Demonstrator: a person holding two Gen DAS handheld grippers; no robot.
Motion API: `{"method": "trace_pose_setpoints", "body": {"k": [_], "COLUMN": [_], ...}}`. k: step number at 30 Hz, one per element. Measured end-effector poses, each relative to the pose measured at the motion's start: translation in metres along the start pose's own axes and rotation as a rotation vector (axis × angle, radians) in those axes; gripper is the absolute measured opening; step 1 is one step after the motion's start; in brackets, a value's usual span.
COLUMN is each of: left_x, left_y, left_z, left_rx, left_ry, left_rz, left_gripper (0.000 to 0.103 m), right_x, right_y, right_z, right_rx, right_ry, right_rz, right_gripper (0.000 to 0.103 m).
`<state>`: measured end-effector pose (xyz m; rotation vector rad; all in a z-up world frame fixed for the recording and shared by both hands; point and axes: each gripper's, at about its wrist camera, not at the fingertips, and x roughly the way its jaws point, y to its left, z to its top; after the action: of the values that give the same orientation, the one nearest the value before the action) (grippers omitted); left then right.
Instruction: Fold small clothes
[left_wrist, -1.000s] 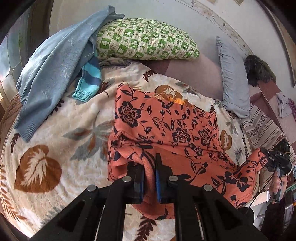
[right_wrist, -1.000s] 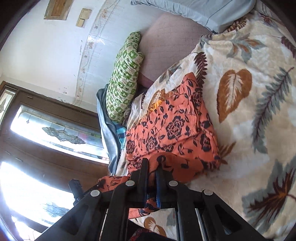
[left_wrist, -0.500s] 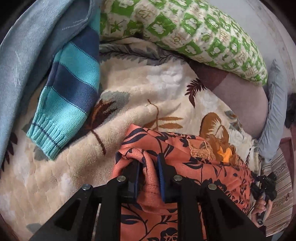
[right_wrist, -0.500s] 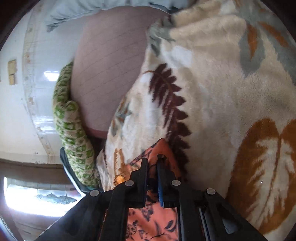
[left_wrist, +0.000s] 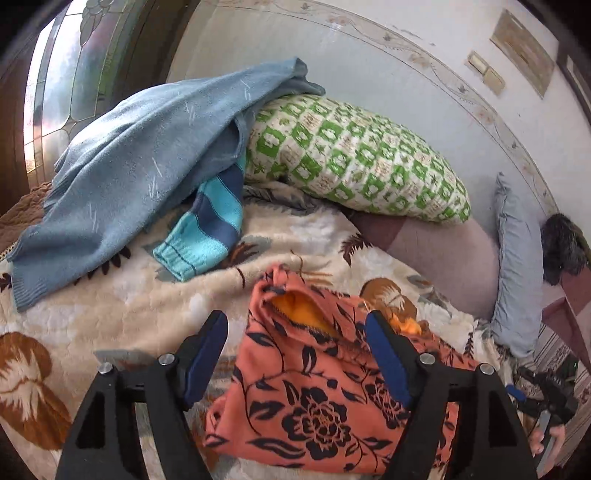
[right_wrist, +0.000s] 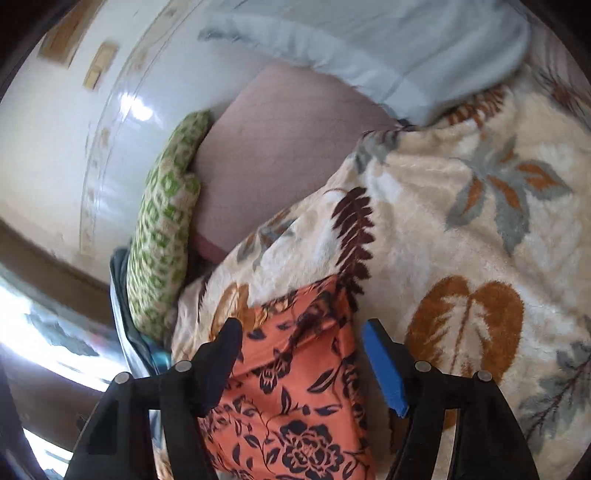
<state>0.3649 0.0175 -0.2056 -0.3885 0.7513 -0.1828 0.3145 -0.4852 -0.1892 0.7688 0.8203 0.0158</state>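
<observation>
An orange garment with a dark flower print lies folded on the leaf-patterned blanket. My left gripper hangs over its left corner with the jaws opening; the cloth lies between the blue pads but they do not press it. In the right wrist view the same garment shows its right corner under my right gripper, whose jaws are also opening and hold nothing. The right gripper, in a hand, shows at the lower right of the left wrist view.
A blue sweater and a striped teal sleeve lie at the back left against a green-checked pillow. A grey pillow and a mauve sheet sit by the wall. A stained-glass door stands at far left.
Both grippers carried the garment's edge toward the pillows, folding it over, then let go and opened wide. The cloth now lies loose beneath them.
</observation>
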Motion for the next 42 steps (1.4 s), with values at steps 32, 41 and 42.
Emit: {"method": "trace_pose_setpoints", "body": {"k": [32, 41, 42], "left_x": [0.049, 0.051, 0.047], "left_y": [0.050, 0.044, 0.042], "left_z": [-0.018, -0.020, -0.019], "left_rx": [-0.012, 0.058, 0.059], "left_ry": [0.263, 0.282, 0.261], "left_rz": [0.171, 0.252, 0.249], "left_gripper": [0.077, 0.078, 0.078], "right_x": [0.280, 0.183, 0.163], "right_y": [0.269, 0.225, 0.205], "right_z": [-0.134, -0.094, -0.086], "right_rx": [-0.556, -0.458, -0.431], "right_ry": [0.302, 0.163, 0.142], "right_rz": [-0.243, -0.242, -0.261], "right_gripper": [0.055, 0.058, 0.058]}}
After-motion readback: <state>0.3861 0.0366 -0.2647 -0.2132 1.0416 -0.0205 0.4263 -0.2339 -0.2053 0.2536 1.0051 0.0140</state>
